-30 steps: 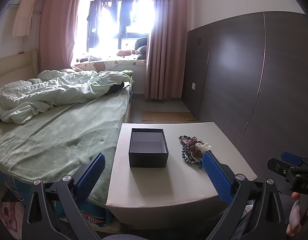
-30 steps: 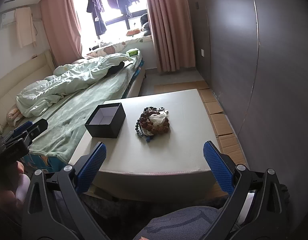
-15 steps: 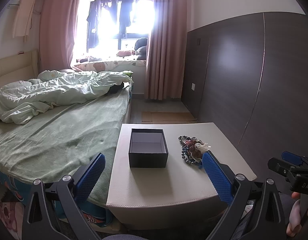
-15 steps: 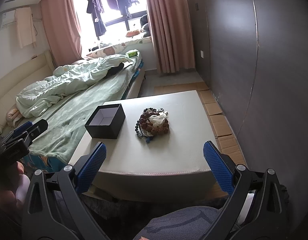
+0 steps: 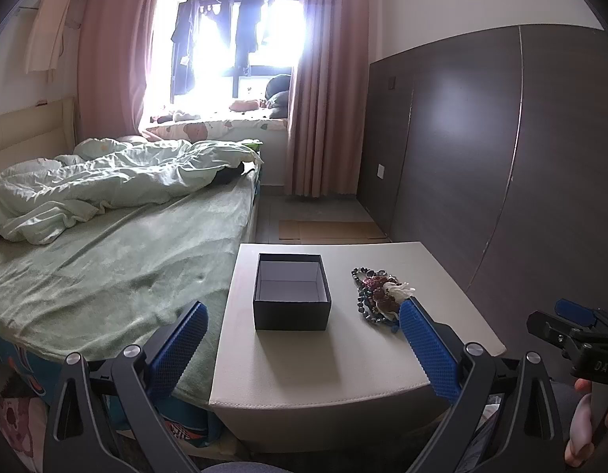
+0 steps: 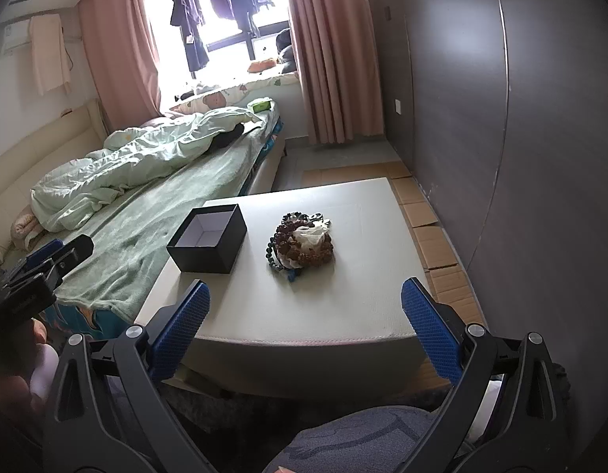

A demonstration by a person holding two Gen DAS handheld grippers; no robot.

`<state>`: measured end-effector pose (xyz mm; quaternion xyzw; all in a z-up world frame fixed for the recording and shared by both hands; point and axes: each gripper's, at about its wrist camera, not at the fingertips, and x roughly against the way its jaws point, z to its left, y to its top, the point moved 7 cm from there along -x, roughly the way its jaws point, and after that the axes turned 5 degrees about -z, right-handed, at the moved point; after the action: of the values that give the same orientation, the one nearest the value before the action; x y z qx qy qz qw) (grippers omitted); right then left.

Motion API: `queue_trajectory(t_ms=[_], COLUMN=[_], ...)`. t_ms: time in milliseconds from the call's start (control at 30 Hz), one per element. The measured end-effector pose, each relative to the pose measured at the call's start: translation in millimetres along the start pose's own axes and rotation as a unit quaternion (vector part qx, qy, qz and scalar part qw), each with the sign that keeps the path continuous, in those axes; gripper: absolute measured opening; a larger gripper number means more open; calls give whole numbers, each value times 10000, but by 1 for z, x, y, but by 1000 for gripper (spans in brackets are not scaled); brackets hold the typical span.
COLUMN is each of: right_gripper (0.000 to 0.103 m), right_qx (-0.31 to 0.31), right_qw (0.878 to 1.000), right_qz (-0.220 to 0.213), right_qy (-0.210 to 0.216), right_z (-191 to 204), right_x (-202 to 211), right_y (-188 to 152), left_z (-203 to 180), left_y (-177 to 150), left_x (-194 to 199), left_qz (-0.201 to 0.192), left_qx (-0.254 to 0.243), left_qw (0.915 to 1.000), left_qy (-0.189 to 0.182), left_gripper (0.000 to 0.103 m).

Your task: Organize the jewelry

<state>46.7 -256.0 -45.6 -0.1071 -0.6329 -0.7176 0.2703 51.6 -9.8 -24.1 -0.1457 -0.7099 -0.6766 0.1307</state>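
Bedroom scene from my two wrist cameras. My left hand-held gripper [image 5: 304, 339] is spread wide, holding nothing, short of the near edge of the desk [image 5: 304, 366]; its blue pads [image 5: 426, 339] frame the box [image 5: 291, 295] between them. My right hand-held gripper [image 6: 304, 315] is likewise spread wide and empty, hovering at the near edge of the desk [image 6: 343, 299] and pointed toward the jewelry [image 6: 302, 242]. The box [image 6: 209, 242] is black, open-topped and pale inside, with nothing visible in it; it stands on the left half of the desk. The jewelry [image 5: 379, 293] lies in one heap of dark and brown beads with a white piece on top, on the desk surface to the right of the box and apart from it. A bed [image 5: 107, 272] with green covers adjoins the desk on the left; a dark wall panel [image 6: 501, 118] runs along the right.
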Motion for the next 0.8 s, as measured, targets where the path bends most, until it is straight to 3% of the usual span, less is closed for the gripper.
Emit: queue_trajectory(t_ms=[167,400,533,800], right_gripper=[97,97,97,97], right_qx=[25,58,-172,-28], right_qw=[9999,9987,9988,9994], right_qz=[92,433,436,339], right_qy=[-67,-277,-144,-87], right_z=[-2,-9,-17,-14], right_x=[-2,-21,-32,-55], right_y=[1,12,27,57], left_z=[2,-6,-10,-17], left_y=[0,9,16,25], left_x=[1,-14,-25,-60], left_qz=[-51,164,234,462], left_qx=[-23,-301,-427,-453], left_qw=[10000,9994,9988,9978], left_qy=[38,-10,-33,-161], left_gripper=[94,94,94,92])
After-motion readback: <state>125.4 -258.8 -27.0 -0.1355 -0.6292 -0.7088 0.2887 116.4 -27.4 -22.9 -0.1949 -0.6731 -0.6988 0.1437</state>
